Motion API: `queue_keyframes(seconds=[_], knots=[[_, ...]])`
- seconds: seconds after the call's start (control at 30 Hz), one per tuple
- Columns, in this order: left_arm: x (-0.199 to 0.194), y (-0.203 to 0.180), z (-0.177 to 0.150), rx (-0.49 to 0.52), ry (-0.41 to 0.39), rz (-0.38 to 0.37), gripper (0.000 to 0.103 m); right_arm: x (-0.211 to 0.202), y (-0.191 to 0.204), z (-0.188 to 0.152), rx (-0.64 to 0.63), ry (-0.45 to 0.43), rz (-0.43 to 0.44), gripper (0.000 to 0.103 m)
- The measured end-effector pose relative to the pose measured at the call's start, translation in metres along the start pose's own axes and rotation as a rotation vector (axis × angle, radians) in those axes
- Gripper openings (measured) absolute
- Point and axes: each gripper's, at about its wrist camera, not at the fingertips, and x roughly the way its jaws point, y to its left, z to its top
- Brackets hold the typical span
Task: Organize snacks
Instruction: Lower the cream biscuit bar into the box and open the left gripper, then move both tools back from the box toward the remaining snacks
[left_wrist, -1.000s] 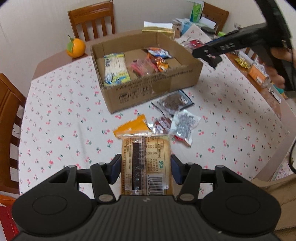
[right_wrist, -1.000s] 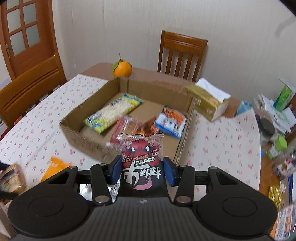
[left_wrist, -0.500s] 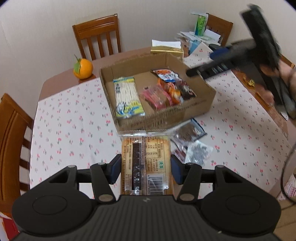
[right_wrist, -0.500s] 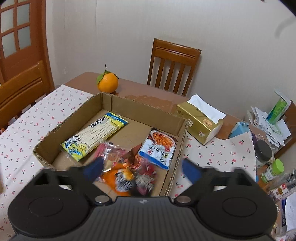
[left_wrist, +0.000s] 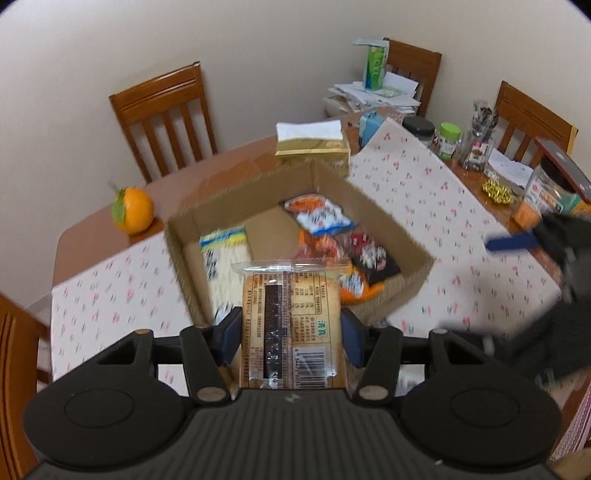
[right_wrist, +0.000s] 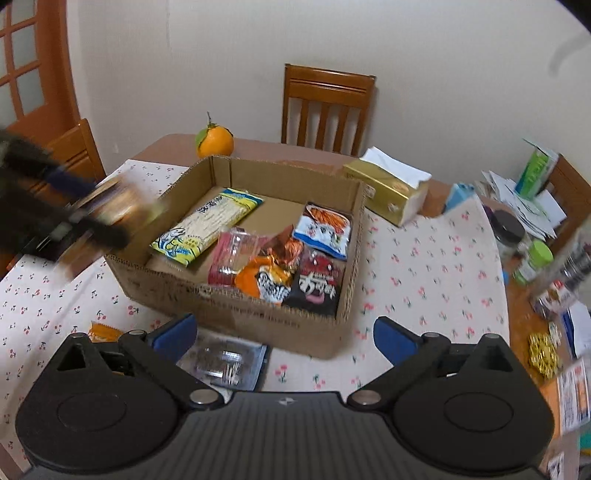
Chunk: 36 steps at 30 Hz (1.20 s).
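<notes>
1. Left gripper is clamped on a tan plastic-wrapped cake packet with a dark centre strip and a barcode, blue pads pressing both long sides. It's held up in the air over the near wall of the shallow brown cardboard box.
2. Right gripper has its blue fingers spread wide with nothing between them, hovering above the near edge of the table, in front of the box.
3. Inside the box: a long yellow-and-white fish-snack bag along the left side, a clear pink packet and an orange foil pack in the middle, a blue-and-white pack toward the far right corner, and a black-and-red pack in the near right corner.
4. A dark see-through snack pouch lies on the cherry-print tablecloth just in front of the box, with a small orange wrapper off to its left.
5. A round orange fruit with a green leaf sits at the far edge behind the box, and a gold tissue box sits beside the box's far right corner.
</notes>
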Motion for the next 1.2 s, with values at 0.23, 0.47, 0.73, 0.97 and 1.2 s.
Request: queue_keyframes(seconds=[0.23, 0.47, 0.73, 0.97, 1.2], knots=[[0.03, 0.002, 0.042, 0.002, -0.013, -0.014, 0.054, -0.013, 0.002, -0.011, 0.005, -0.004, -0.02, 0.103], [0.069, 0.014, 0.074, -0.036, -0.002, 0.002, 0.054, -0.018, -0.007, -0.02, 0.039, 0.009, -0.043, 0.103], [0.103, 0.021, 0.098, -0.066, 0.003, 0.009, 0.054, -0.019, -0.015, -0.025, 0.068, 0.025, -0.074, 0.103], [0.104, 0.023, 0.099, -0.075, -0.032, 0.062, 0.079, -0.018, -0.016, -0.024, 0.079, 0.029, -0.077, 0.103], [0.067, 0.02, 0.081, -0.069, -0.067, 0.075, 0.083, -0.02, -0.011, -0.023, 0.06, 0.024, -0.064, 0.103]])
